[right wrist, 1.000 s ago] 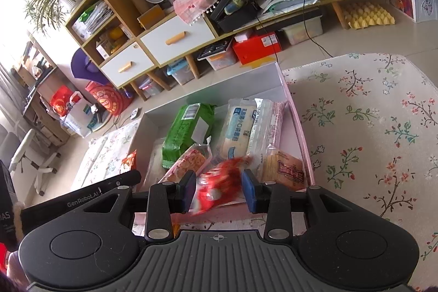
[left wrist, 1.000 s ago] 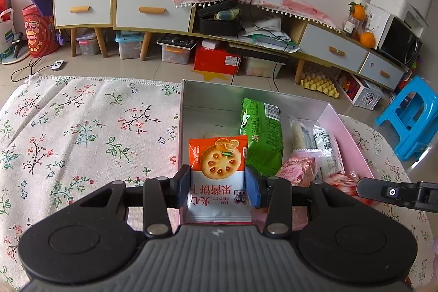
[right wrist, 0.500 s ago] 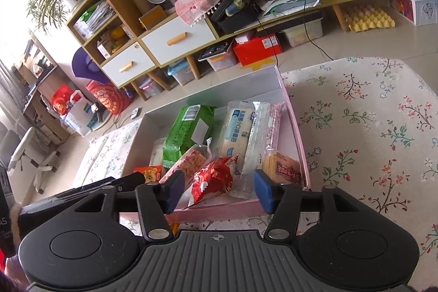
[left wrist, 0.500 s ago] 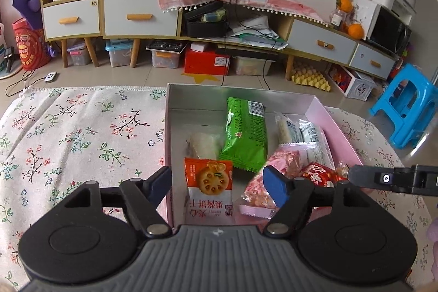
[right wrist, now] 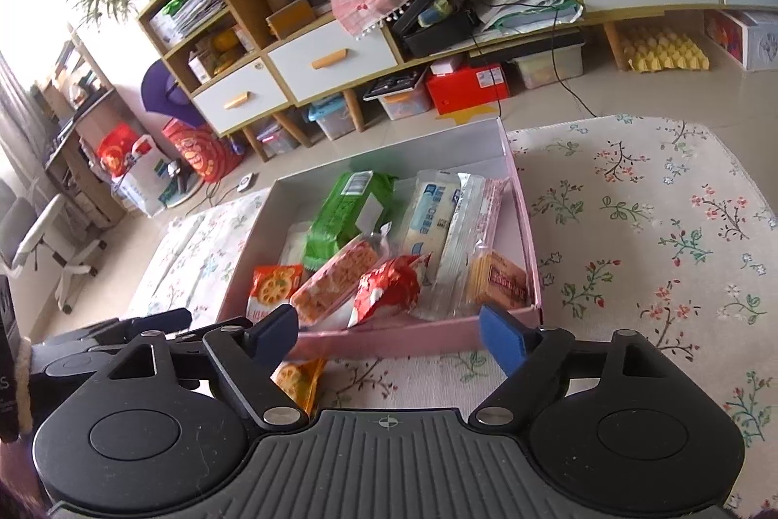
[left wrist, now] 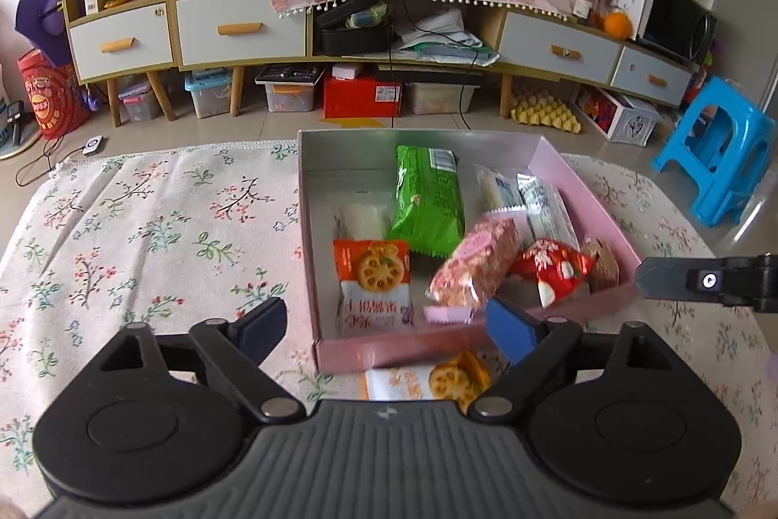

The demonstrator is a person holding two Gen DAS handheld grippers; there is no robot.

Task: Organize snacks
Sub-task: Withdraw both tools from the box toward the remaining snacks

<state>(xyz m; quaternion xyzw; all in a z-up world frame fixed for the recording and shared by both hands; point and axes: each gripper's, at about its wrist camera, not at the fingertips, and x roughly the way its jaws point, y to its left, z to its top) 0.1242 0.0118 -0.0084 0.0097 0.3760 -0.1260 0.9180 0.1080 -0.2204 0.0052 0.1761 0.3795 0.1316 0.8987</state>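
A soft cloth with little flowers (left wrist: 146,227) covers the table. On the left side of it there is only the cloth.

The left gripper (left wrist: 389,322) is at the near edge of a pink cardboard box (left wrist: 591,198). Its jaws are opening wide, and nothing is pinched between them.

Inside the box, at the left, lies an orange and white biscuit packet (left wrist: 373,283). Just behind it is a small clear packet with something white inside (left wrist: 362,220). Next comes a long green snack bag (left wrist: 428,198), lying along the box. A pink speckled cracker pack (left wrist: 476,268) leans over the near wall of the box. Beside it is a shiny red candy bag (left wrist: 549,268). Behind those are two long white and blue packets (right wrist: 430,217). In the right corner sits a brown square biscuit pack (right wrist: 498,278).

One more orange biscuit packet (left wrist: 437,380) lies on the cloth outside the box, just below its near wall.

The right gripper (right wrist: 389,331) is at the near edge of the box too. Its jaws are opening wide, and they hold nothing. Its black tip (left wrist: 705,280) shows at the right of the left camera's view.
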